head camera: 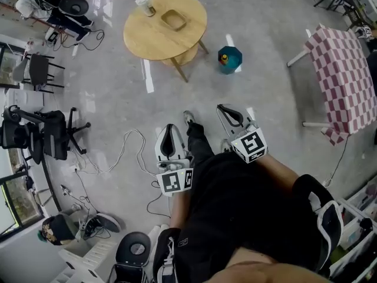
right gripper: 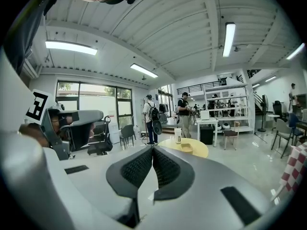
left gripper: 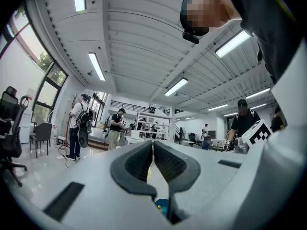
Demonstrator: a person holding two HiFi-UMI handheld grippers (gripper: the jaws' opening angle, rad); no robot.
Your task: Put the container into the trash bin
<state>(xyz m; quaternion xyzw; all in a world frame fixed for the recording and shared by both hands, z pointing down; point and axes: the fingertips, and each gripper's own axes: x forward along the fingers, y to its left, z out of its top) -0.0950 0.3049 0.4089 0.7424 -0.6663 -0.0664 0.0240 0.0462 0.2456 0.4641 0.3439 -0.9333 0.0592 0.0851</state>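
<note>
A round wooden table (head camera: 165, 34) stands ahead on the grey floor. A pale lidded cup (head camera: 144, 5) and a shallow square wooden container (head camera: 174, 19) rest on it. A teal trash bin (head camera: 230, 59) sits on the floor to the table's right. Well short of the table, my left gripper (head camera: 169, 127) and right gripper (head camera: 224, 107) are held side by side, both shut and holding nothing. The right gripper view shows the table (right gripper: 192, 151), cup (right gripper: 178, 135) and container (right gripper: 187, 147) beyond the right gripper (right gripper: 152, 148). The left gripper (left gripper: 153, 143) also shows its jaws together.
A table with a red-checked cloth (head camera: 341, 81) stands at the right. Black office chairs (head camera: 47, 134) and a dark chair (head camera: 36, 71) line the left. White cables (head camera: 126, 152) trail across the floor near my feet. Several people stand far off in both gripper views.
</note>
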